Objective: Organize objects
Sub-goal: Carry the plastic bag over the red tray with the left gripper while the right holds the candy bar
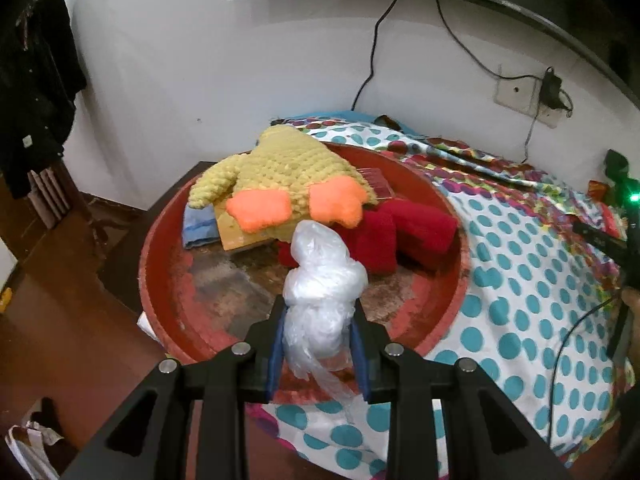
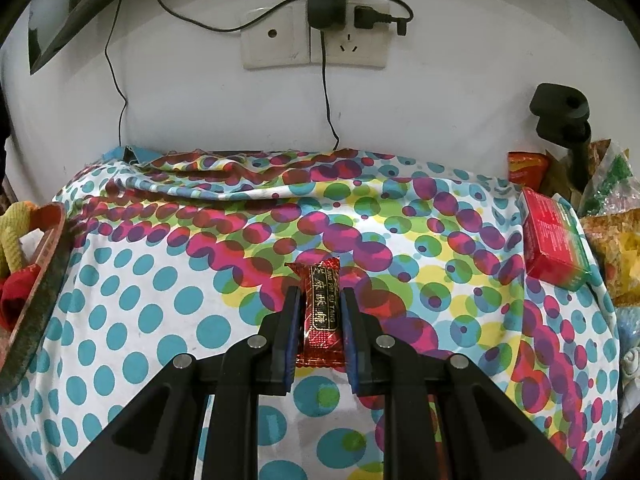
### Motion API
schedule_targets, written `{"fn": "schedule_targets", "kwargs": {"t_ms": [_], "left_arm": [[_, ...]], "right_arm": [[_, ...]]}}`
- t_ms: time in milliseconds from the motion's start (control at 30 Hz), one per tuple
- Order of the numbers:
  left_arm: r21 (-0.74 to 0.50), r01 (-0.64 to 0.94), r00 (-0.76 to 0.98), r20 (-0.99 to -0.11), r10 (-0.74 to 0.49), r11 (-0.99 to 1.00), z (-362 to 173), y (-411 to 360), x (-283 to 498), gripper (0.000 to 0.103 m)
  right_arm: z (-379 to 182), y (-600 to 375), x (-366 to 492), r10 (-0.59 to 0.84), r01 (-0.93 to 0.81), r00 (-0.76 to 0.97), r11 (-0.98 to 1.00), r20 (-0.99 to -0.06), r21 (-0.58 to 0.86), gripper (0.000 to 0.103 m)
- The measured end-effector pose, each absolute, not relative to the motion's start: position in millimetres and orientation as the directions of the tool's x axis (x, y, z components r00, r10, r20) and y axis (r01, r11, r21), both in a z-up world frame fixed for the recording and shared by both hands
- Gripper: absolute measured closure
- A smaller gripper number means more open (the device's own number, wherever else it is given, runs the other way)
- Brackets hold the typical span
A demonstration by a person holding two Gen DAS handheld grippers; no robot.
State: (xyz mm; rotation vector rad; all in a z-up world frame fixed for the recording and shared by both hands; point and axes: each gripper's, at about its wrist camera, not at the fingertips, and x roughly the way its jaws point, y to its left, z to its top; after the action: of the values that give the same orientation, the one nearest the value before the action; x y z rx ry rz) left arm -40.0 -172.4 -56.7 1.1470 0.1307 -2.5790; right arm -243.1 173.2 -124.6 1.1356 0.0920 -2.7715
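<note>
Crinkled clear plastic bag (image 1: 320, 280) is sitting clamped between the blue pads of my left gripper (image 1: 319, 312), and I am holding it just above the near rim of the red tray (image 1: 168, 280). Inside that tray, beyond the bag, a yellow knitted toy (image 1: 288, 168) is lying on a red cloth (image 1: 404, 236). Right of the tray, over the dotted cloth (image 2: 160, 280), my right gripper (image 2: 320, 300) is pinching a red candy wrapper (image 2: 321, 312).
</note>
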Motion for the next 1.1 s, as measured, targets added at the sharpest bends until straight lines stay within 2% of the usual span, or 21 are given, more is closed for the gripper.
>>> {"fn": "schedule_targets", "kwargs": {"t_ms": [567, 1100], "left_arm": [[0.068, 0.343, -0.57, -0.777, -0.265, -0.937, -76, -186, -69, 0.073], [-0.004, 0.24, -0.598, -0.788, -0.144, -0.971, -90, -196, -80, 0.073]], "right_arm": [[-127, 167, -245, -0.095, 0.171, -0.692, -0.985, -0.715, -0.036, 0.084], [-129, 159, -246, -0.072, 0.19, -0.687, -0.978, -0.723, -0.084, 0.084]]}}
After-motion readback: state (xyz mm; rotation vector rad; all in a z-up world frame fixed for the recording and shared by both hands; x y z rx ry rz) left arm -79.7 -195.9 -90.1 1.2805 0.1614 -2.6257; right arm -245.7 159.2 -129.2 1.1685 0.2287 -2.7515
